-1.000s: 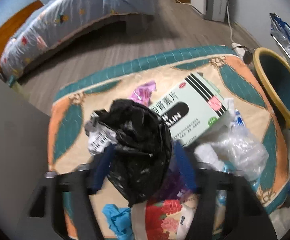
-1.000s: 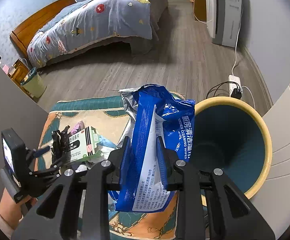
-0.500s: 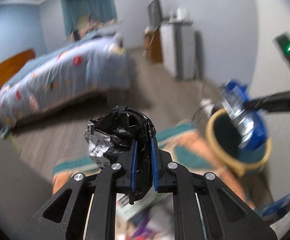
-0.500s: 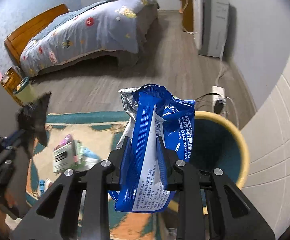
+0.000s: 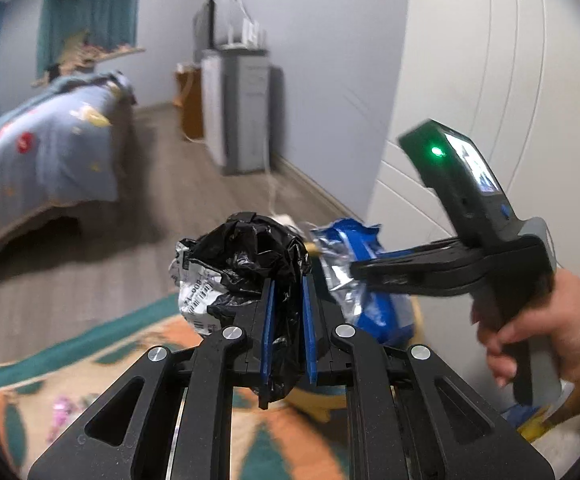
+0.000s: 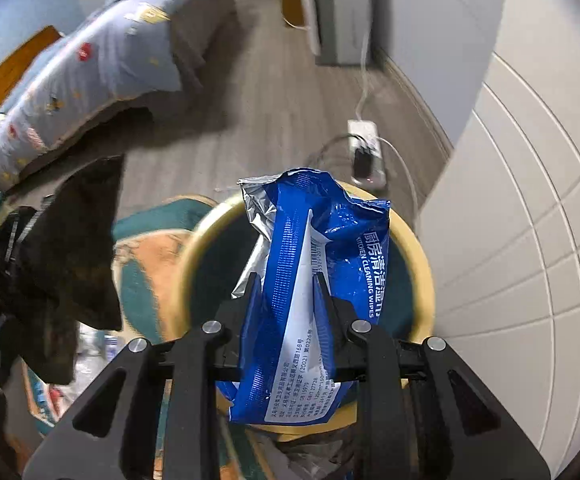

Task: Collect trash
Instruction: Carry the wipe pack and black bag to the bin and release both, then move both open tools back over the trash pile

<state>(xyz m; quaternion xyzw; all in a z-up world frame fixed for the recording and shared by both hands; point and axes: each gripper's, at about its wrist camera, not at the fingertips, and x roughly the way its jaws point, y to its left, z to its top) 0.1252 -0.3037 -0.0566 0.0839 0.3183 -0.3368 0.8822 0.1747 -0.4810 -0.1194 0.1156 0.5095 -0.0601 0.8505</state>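
My left gripper (image 5: 286, 304) is shut on a crumpled black plastic bag (image 5: 250, 256) with a white barcode label, held up in the air above the rug. The same black bag (image 6: 54, 264) shows blurred at the left of the right wrist view. My right gripper (image 6: 288, 292) is shut on a blue and silver cleaning-wipes packet (image 6: 321, 264), held right over the mouth of a yellow-rimmed bin (image 6: 413, 240) with a teal inside. In the left wrist view, the packet (image 5: 353, 264) and the right gripper's body (image 5: 449, 264) sit just right of the black bag, gripped by a person's hand (image 5: 549, 320).
An orange and teal rug (image 5: 90, 352) lies below, with more litter (image 6: 90, 344) on it at the lower left. A power strip (image 6: 363, 148) with cables lies on the wood floor behind the bin. A bed (image 6: 90, 60) stands at the left, a white panelled wall (image 6: 529, 200) at the right.
My left gripper closed on the black bag, lifted it off the rug and swung right toward the bin. My right gripper carried the blue packet from beside the bin to over its mouth.
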